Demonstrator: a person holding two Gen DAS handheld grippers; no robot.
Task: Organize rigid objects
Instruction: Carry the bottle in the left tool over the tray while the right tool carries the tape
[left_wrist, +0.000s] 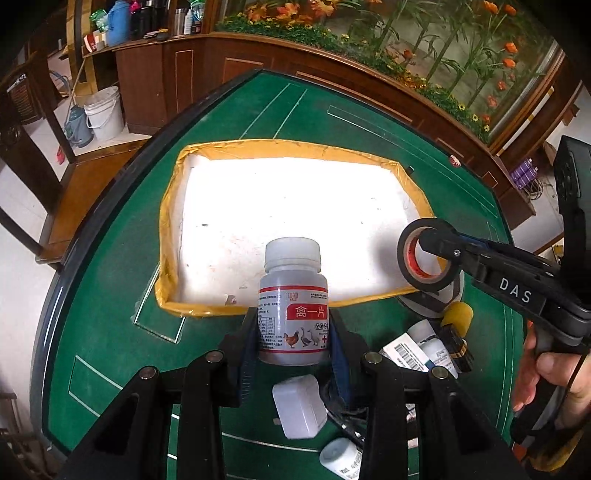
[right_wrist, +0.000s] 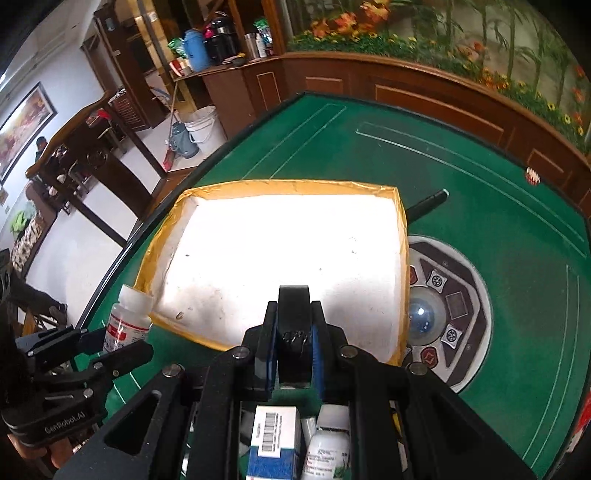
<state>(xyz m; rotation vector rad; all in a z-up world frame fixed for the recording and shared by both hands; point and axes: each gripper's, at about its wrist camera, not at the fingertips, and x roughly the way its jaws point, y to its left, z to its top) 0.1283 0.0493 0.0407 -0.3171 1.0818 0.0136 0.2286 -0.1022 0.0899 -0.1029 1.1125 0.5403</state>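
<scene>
A white pill bottle with a red-striped label and white cap stands upright between the fingers of my left gripper, which is shut on it just in front of the near rim of the box. The box is a shallow white foam tray with a yellow-taped rim, and nothing lies in it. My right gripper is shut on a black tape roll, held on edge over the box's near right part. In the left wrist view, the tape roll hangs above the box's right corner. The right wrist view shows the bottle at the box's near left corner.
Loose items lie on the green felt table near me: a white square bottle, barcoded boxes, a small white bottle and a yellow-capped piece. A round control panel sits right of the box, a black pen behind it.
</scene>
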